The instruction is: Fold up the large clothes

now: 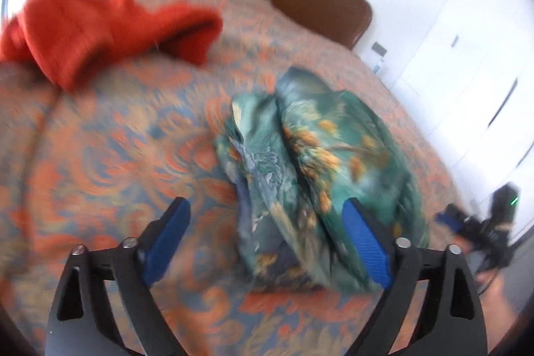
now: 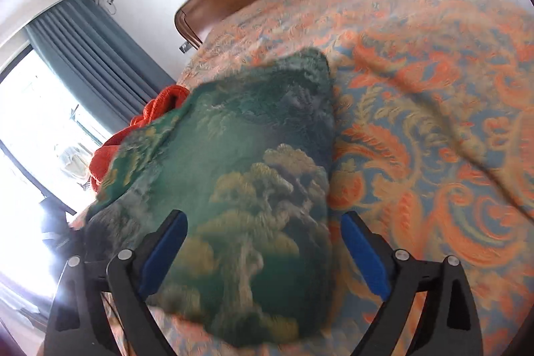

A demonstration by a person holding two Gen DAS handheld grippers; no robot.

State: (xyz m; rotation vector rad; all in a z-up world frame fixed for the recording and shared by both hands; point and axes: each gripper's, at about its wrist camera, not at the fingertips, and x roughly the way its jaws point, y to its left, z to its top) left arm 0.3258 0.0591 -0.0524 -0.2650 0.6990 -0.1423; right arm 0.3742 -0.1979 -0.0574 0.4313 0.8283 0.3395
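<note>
The green printed garment (image 1: 310, 175) lies folded into a thick bundle on the patterned bedspread (image 1: 100, 162), long axis running from 6 toward 12 o'clock. Right gripper (image 2: 263, 252) is nearer, bundle straight ahead; left gripper (image 1: 270, 242) has it toward 1 o'clock. Both spread wide, gripping nothing. Orange knit (image 1: 100, 29) at 10 o'clock
</note>
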